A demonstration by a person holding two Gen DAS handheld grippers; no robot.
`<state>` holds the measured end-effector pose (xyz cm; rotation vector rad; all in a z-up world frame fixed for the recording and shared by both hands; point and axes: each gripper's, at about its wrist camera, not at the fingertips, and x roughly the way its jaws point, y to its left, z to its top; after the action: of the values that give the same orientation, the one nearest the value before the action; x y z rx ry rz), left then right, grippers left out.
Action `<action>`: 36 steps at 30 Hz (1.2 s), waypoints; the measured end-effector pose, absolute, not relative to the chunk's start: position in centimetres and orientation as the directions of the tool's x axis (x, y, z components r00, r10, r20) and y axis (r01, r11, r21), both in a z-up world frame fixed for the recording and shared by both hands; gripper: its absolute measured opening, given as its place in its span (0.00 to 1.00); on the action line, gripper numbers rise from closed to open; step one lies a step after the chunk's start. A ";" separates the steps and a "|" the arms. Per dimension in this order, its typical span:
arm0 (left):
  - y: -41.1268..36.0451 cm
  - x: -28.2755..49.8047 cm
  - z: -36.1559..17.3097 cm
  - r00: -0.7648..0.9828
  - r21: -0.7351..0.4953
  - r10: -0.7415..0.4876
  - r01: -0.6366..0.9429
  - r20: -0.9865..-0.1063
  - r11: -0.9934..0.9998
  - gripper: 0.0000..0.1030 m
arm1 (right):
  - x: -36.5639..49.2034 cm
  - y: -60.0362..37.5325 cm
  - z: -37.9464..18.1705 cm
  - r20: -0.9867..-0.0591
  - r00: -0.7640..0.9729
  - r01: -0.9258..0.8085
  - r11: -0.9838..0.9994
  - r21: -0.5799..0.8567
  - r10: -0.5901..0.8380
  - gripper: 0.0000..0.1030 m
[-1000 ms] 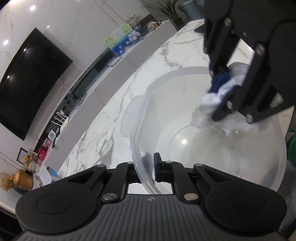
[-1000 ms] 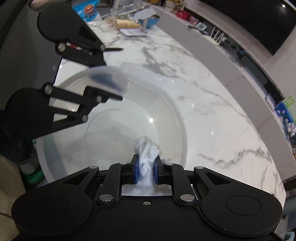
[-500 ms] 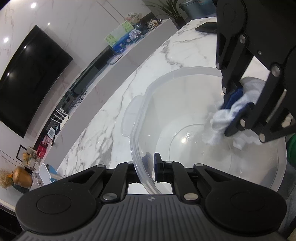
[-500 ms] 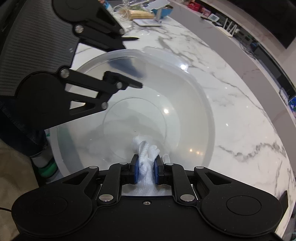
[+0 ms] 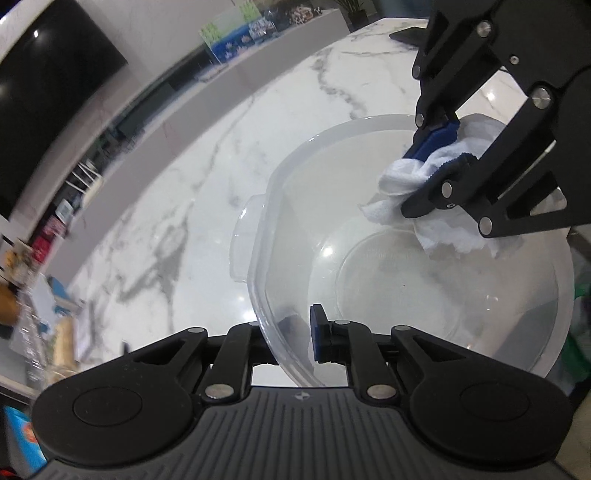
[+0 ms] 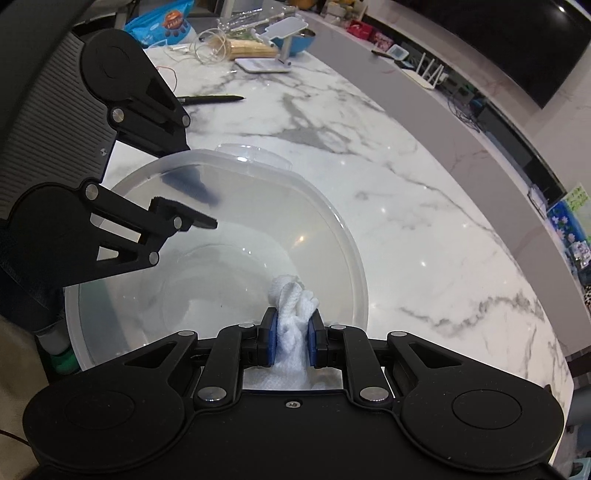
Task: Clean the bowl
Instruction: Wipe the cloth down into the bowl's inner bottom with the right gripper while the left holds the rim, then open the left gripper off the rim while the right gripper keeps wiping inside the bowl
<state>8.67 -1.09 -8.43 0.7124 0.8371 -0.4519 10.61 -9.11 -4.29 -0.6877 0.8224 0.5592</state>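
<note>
So we've got the clear plastic bowl [image 5: 436, 266] sitting on the white marble countertop [image 5: 192, 206], close to the edge nearest us, tilted a bit rather than flat. Our left gripper [image 5: 301, 334] is pinching the bowl's rim: one blue pad [image 5: 317, 338] sits inside the wall, and the other finger shows dimly through the plastic on the outside, so the tongs are narrow and clamped on the wall. From the right wrist view the same left gripper [image 6: 199, 206] comes in from the left edge of the frame, one finger over the rim and one behind it.

Our right gripper [image 6: 291, 341] has its blue pads squeezed onto a bunched white cloth [image 6: 293, 306], so those tongs are narrow too, holding the cloth. In the left wrist view the cloth [image 5: 417, 177] is pressed against the inside wall of the bowl on the far right side, just under the rim, with some of it hanging down toward the flat bottom.

Further back on the countertop we can see a black pen [image 6: 210, 99], a white phone stand [image 6: 275, 44], a blue snack bag [image 6: 162, 27] and a blue bowl [image 6: 301, 42], all well apart from the clear bowl. There's a dark TV [image 5: 44, 96] on the wall behind.
</note>
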 end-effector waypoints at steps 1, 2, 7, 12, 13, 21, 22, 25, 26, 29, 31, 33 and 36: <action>-1.0 9.0 -8.6 0.589 0.375 -0.091 0.618 -0.803 0.691 0.14 | 10.8 -9.1 -4.4 -0.805 0.566 -0.680 0.651 -0.336 0.176 0.13; -1.0 9.2 -8.8 0.580 0.362 -0.094 0.618 -0.809 0.697 0.15 | 10.9 -9.0 -4.5 -0.805 0.567 -0.679 0.652 -0.337 0.174 0.13; -0.7 10.0 -9.2 0.533 0.295 -0.117 0.623 -0.838 0.724 0.15 | 12.1 -9.0 -5.2 -0.825 0.544 -0.678 0.660 -0.323 0.155 0.13; -0.6 10.5 -9.5 0.500 0.254 -0.130 0.628 -0.856 0.736 0.15 | 13.0 -8.6 -5.8 -0.854 0.503 -0.682 0.668 -0.298 0.133 0.13; -0.6 10.7 -9.5 0.491 0.241 -0.135 0.626 -0.861 0.741 0.15 | 13.2 -8.5 -5.9 -0.859 0.496 -0.682 0.670 -0.294 0.129 0.13; -0.5 12.8 -9.6 0.428 0.169 -0.160 0.632 -0.889 0.756 0.16 | 14.3 -8.0 -6.5 -0.879 0.464 -0.694 0.661 -0.284 0.109 0.13; -0.6 13.0 -9.5 0.417 0.163 -0.159 0.636 -0.895 0.754 0.16 | 14.4 -8.0 -6.6 -0.882 0.460 -0.695 0.660 -0.283 0.106 0.13; -0.6 13.2 -9.1 0.386 0.144 -0.166 0.656 -0.907 0.741 0.26 | 14.8 -7.8 -6.8 -0.889 0.447 -0.700 0.657 -0.279 0.099 0.13; -0.5 13.3 -9.0 0.377 0.138 -0.170 0.664 -0.910 0.735 0.33 | 15.0 -7.7 -6.9 -0.891 0.443 -0.701 0.656 -0.278 0.096 0.13; -0.2 13.6 -8.5 0.373 0.133 -0.175 0.669 -0.911 0.731 0.35 | 15.4 -7.6 -7.0 -0.896 0.435 -0.708 0.651 -0.276 0.093 0.13; 0.1 13.9 -8.3 0.368 0.125 -0.181 0.669 -0.912 0.733 0.36 | 15.7 -7.5 -7.0 -0.898 0.429 -0.713 0.646 -0.273 0.095 0.13; 0.3 14.1 -8.0 0.355 0.107 -0.191 0.670 -0.915 0.734 0.37 | 15.9 -7.6 -7.0 -0.901 0.423 -0.717 0.644 -0.265 0.100 0.13; 0.4 14.0 -7.7 0.325 0.069 -0.213 0.677 -0.921 0.733 0.37 | 16.0 -7.7 -7.0 -0.904 0.412 -0.723 0.643 -0.252 0.109 0.13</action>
<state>13.97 0.42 -7.66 0.4942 1.0941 -0.6155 16.04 -7.67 -6.97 -0.7065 1.0193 0.5818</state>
